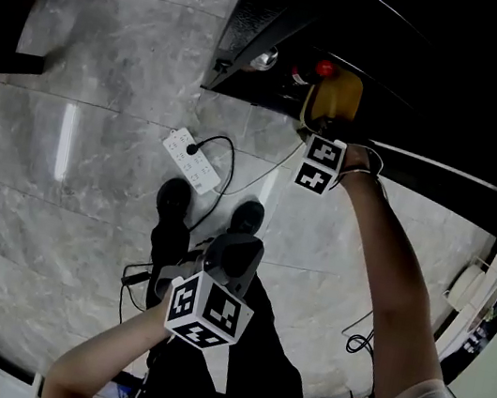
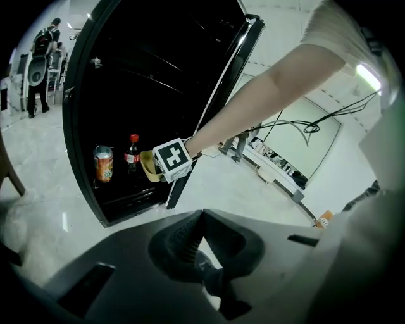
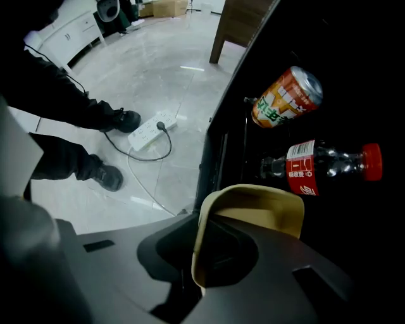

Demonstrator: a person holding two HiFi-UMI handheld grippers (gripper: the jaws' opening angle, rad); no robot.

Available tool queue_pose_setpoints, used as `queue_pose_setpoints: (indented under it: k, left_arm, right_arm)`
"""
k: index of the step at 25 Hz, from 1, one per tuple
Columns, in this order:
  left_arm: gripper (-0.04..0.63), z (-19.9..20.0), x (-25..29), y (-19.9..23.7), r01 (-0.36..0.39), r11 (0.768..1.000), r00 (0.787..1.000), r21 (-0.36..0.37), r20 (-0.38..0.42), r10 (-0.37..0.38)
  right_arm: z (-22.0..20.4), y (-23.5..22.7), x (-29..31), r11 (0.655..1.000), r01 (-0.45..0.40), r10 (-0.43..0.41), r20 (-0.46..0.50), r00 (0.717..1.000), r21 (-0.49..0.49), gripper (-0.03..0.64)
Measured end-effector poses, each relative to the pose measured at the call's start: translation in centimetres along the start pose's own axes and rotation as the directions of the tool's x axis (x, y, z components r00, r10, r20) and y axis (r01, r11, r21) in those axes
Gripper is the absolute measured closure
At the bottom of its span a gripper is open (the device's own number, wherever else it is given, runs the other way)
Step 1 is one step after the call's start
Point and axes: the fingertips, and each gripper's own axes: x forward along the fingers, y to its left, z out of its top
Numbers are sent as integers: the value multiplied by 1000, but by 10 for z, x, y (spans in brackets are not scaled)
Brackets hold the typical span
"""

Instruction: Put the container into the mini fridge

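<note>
The yellow container [image 3: 253, 205] is an open tub. My right gripper [image 3: 205, 250] is shut on its rim and holds it at the mouth of the black mini fridge [image 2: 85, 120]. Inside the fridge stand an orange can [image 3: 286, 98] and a cola bottle [image 3: 323, 161], just beyond the container. In the head view the right gripper [image 1: 324, 128] reaches to the fridge opening with the container [image 1: 337, 97]. My left gripper [image 1: 234, 256] hangs low over the floor, shut with nothing in it. From the left gripper view the container [image 2: 147, 166] sits beside the bottle [image 2: 132, 152].
The fridge door [image 2: 218, 95] stands open. A white power strip [image 1: 192, 159] with its cable lies on the grey marble floor near the person's black shoes [image 1: 173, 199]. A wooden furniture leg [image 3: 231, 28] stands beyond the fridge.
</note>
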Motion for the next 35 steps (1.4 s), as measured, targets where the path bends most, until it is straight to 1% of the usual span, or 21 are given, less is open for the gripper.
queue_pose_setpoints:
  k: [4, 8, 11, 14, 15, 16, 17, 18, 19, 23, 24, 25, 26, 27, 29, 31, 32, 34, 35]
  left_arm:
    - [538, -17, 3, 3, 3, 1000, 1000, -22, -12, -3]
    - [538, -33, 2, 8, 0, 999, 1000, -44, -26, -1]
    - [538, -31, 3, 9, 0, 999, 1000, -45, -20, -1]
    - [538, -28, 4, 14, 6, 997, 1000, -72, -5, -7]
    - [538, -29, 3, 16, 5, 997, 1000, -78, -4, -6]
    - [538, -29, 3, 17, 3, 997, 1000, -78, -6, -3]
    - [538, -30, 3, 19, 0, 997, 1000, -74, -7, -1]
    - [538, -29, 3, 20, -1, 998, 1000, -70, -7, 1]
    - [538, -28, 3, 21, -3, 998, 1000, -66, -7, 2]
    - [538, -18, -3, 26, -22, 998, 1000, -63, 8, 23]
    - [538, -14, -5, 29, -29, 998, 999, -64, 18, 30]
    - [538, -9, -9, 31, -34, 997, 999, -64, 28, 36]
    - [538, -4, -13, 33, -39, 997, 998, -62, 39, 42]
    - [538, 1, -17, 35, -44, 997, 998, -60, 48, 47]
    - [538, 13, -28, 41, -57, 997, 996, -51, 63, 60]
    - [538, 28, -44, 49, -80, 996, 993, -37, 80, 82]
    - [538, 37, -53, 53, -93, 995, 991, -32, 91, 96]
    - [538, 54, -74, 59, -118, 992, 986, -33, 115, 121]
    - [538, 64, -87, 60, -127, 991, 983, -39, 128, 131]
  right_arm:
    - [2, -10, 11, 1000, 20, -20, -15, 1000, 11, 584]
    - [1, -24, 16, 995, 88, -87, -28, 996, 39, 584]
    - [-5, -33, 17, 991, 124, -122, -39, 992, 57, 584]
    - [-16, -44, 15, 984, 165, -161, -62, 985, 74, 581]
    - [-19, -48, 14, 980, 180, -174, -73, 982, 85, 573]
    - [-22, -52, 15, 977, 190, -182, -83, 980, 102, 547]
    - [-23, -56, 15, 974, 192, -182, -93, 979, 122, 488]
    - [-24, -58, 15, 972, 190, -177, -98, 979, 142, 462]
    - [-25, -59, 14, 969, 185, -171, -98, 980, 161, 461]
    - [-15, -61, -7, 960, 181, -174, -49, 983, 215, 461]
    - [-11, -62, -17, 951, 186, -185, -28, 982, 247, 460]
    - [-8, -63, -27, 934, 191, -199, -3, 980, 302, 461]
    - [-4, -62, -39, 905, 187, -215, 29, 976, 383, 462]
    - [0, -59, -52, 863, 171, -230, 67, 971, 475, 462]
    - [12, -53, -86, 761, 121, -275, 147, 950, 637, 460]
    - [26, -50, -126, 655, 56, -339, 226, 913, 754, 460]
    - [32, -48, -148, 594, 8, -368, 263, 892, 804, 457]
    - [41, -44, -191, 449, -117, -420, 325, 848, 886, 443]
    - [45, -41, -213, 377, -184, -438, 350, 828, 908, 424]
